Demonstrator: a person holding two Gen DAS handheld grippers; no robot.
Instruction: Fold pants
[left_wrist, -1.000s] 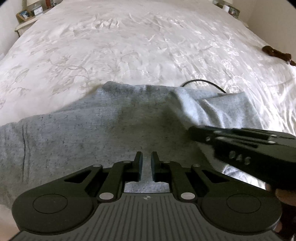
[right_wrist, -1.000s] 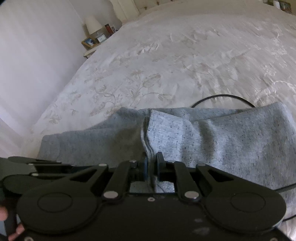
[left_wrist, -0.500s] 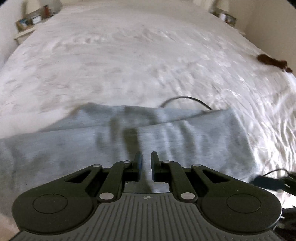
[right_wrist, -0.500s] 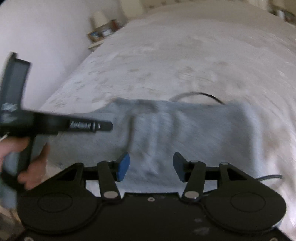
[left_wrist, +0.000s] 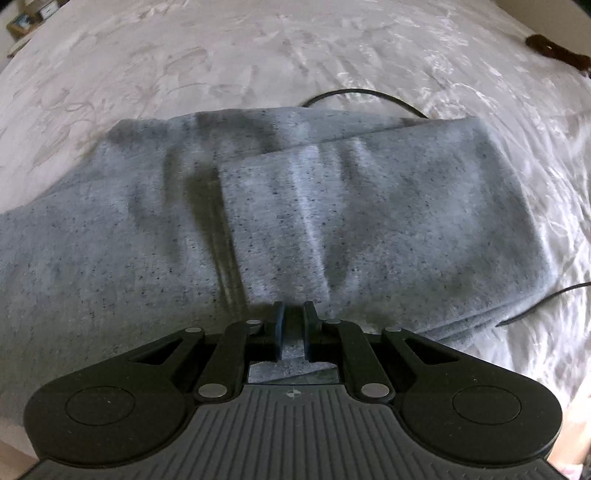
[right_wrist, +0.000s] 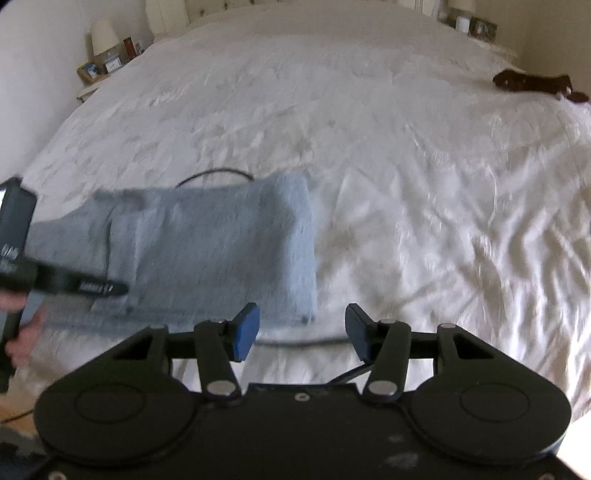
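Note:
Grey speckled pants (left_wrist: 369, 221) lie on the white bedspread (left_wrist: 258, 55), with one part folded over the rest so that a straight edge runs down the middle. My left gripper (left_wrist: 293, 314) points down at the near edge of the folded pants. Its jaws are nearly together, with grey cloth in the narrow gap and creases running into it. In the right wrist view the pants (right_wrist: 221, 251) lie to the left, and the left gripper (right_wrist: 118, 290) reaches over their near edge, held by a hand (right_wrist: 22, 332). My right gripper (right_wrist: 301, 325) is open and empty, off the pants' right corner.
A black cable (left_wrist: 362, 92) loops out from behind the pants, and another cable (left_wrist: 535, 306) trails off to the right. A dark brown item (right_wrist: 532, 83) lies at the far right of the bedspread (right_wrist: 406, 147). A nightstand with a lamp (right_wrist: 107, 62) stands at the far left.
My right gripper let go of the folded pants edge, opened, and swung away to the right. My left gripper shifted along the pants and sank closer, its jaws unchanged.

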